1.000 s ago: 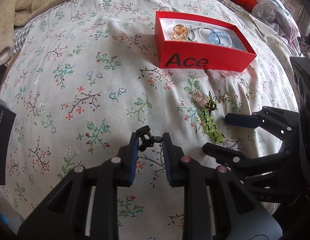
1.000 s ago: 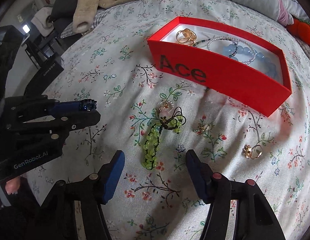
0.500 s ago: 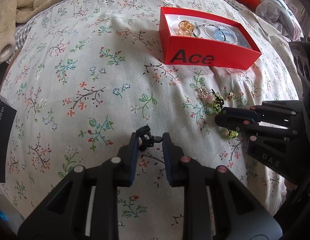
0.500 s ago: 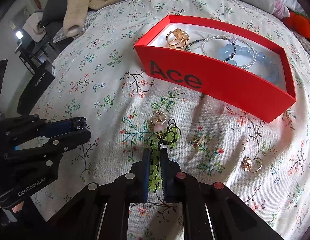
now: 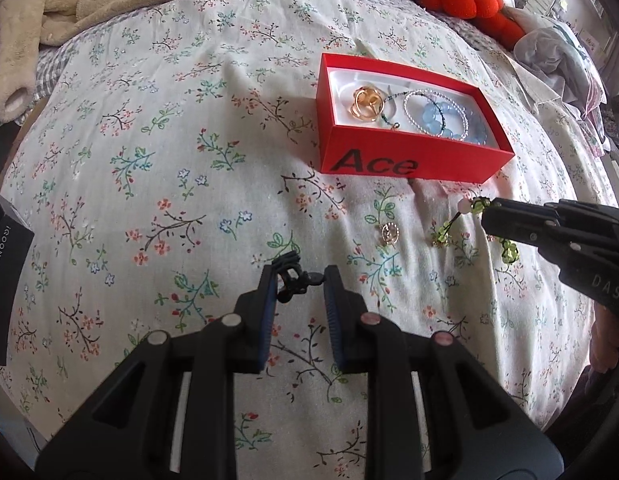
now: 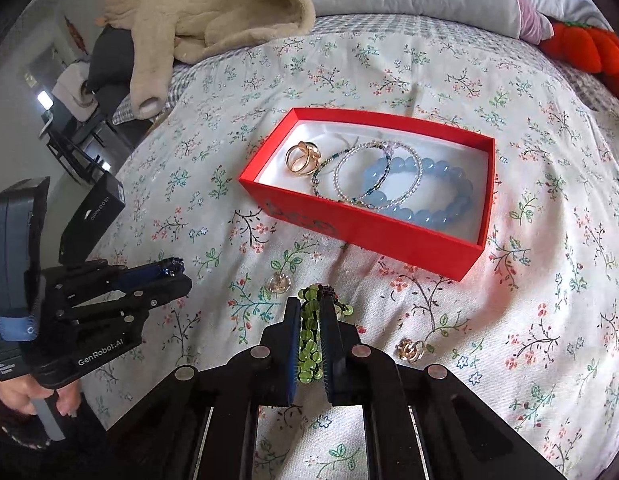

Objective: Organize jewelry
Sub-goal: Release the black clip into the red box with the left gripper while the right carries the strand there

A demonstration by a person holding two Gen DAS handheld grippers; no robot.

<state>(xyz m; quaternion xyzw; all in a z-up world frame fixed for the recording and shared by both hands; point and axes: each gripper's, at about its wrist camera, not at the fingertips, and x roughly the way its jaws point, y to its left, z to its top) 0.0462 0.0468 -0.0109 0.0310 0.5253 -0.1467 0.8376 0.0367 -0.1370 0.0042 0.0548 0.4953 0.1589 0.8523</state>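
Left wrist view: left hand-held gripper (image 5: 299, 280) clamped on a small dark clip-like piece (image 5: 292, 278), held above the floral bed cover (image 5: 149, 184). Red box (image 5: 405, 160) sits ahead, already holding a gold ring (image 5: 365, 103) and bead bracelets (image 5: 441, 116). To its right, the right hand-held gripper (image 5: 489, 216) carries the green bead strand (image 5: 475, 206), partly lifted, its ends dangling down to the cover. A loose clear ring (image 5: 390, 233) lies on the bed between the two grippers.

Right wrist view: right hand-held gripper (image 6: 310, 312) closed together on the green bead strand (image 6: 308, 336), beads squeezed between the pads. Red box (image 6: 357, 226) just ahead, open side up. A gold ring (image 6: 410, 350) lies on the cover to the right, a clear ring (image 6: 280, 282) to the left.

Step, as I read it: strand picked up, transfer to box pending. Next: carry it over the near wall, lower into free space beside the bracelets, then release. Watch the dangling tail snagging the rim.
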